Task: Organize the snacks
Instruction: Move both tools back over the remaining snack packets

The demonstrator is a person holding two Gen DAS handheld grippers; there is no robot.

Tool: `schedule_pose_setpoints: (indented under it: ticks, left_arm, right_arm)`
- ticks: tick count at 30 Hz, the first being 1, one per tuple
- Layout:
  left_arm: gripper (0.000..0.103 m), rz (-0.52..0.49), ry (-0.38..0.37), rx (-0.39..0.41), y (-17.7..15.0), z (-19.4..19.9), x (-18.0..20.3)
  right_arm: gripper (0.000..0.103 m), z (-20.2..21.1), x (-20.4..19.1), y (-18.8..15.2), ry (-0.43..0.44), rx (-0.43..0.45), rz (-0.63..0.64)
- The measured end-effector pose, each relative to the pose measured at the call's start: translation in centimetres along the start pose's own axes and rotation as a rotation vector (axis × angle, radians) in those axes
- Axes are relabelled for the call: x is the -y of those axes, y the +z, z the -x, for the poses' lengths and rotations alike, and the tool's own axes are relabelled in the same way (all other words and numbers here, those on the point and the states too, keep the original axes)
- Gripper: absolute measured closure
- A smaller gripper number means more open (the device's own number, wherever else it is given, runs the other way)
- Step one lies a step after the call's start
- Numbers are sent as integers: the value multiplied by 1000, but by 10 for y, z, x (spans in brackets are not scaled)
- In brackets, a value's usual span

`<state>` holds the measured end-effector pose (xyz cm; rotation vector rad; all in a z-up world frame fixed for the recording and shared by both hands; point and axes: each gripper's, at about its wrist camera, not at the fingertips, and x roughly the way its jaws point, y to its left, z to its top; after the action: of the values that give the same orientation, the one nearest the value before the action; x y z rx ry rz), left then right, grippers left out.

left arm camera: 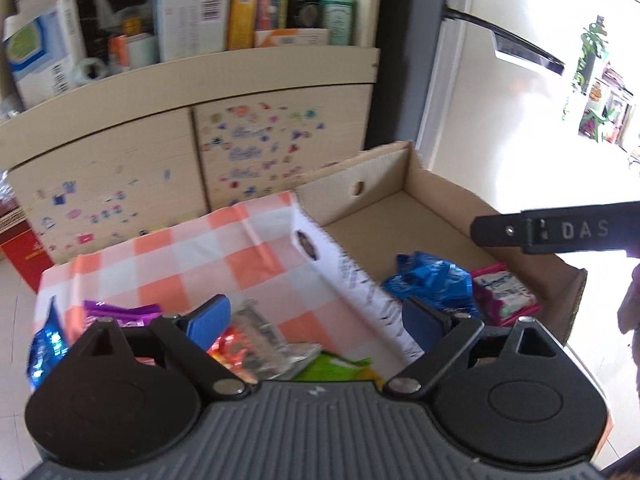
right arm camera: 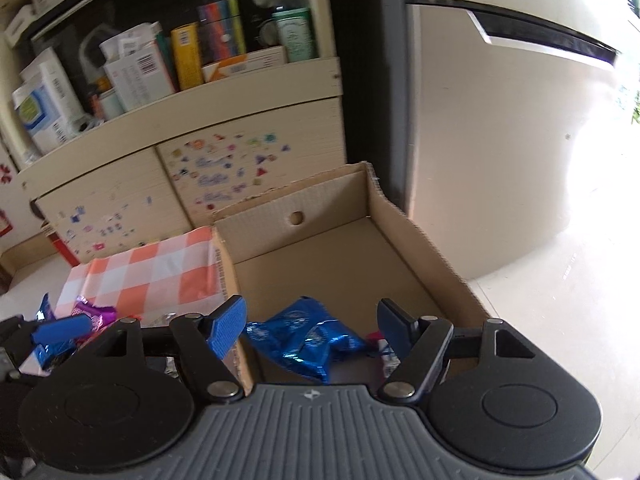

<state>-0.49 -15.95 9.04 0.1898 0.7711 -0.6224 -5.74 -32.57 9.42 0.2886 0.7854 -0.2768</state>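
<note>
Hovering with both jaws spread wide and empty, your left gripper (left arm camera: 316,316) sits over loose snacks (left arm camera: 256,332) on the checkered cloth (left arm camera: 192,256), your right gripper (right arm camera: 310,322) over the blue packet (right arm camera: 308,334) already boxed at six o'clock in the cardboard box (right arm camera: 424,240).

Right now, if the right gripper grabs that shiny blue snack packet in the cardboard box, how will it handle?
The blue packet looks crinkled and foil-like, so probably floppy and light. Its glossy film may slip between the fingers of the open right gripper. It lies flat in the cardboard box, so rolling seems unlikely.
</note>
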Motion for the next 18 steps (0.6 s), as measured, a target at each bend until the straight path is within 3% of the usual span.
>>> schedule_pose_setpoints:
  ticks: [6, 18]
  left_arm:
    - [10, 93, -28, -6, -5, 11, -32]
    - [10, 171, 133, -12, -13, 29, -116]
  right_arm:
    - [25, -4, -15, -2, 50, -16, 34]
    - [25, -8, -59, -14, 178, -45, 209]
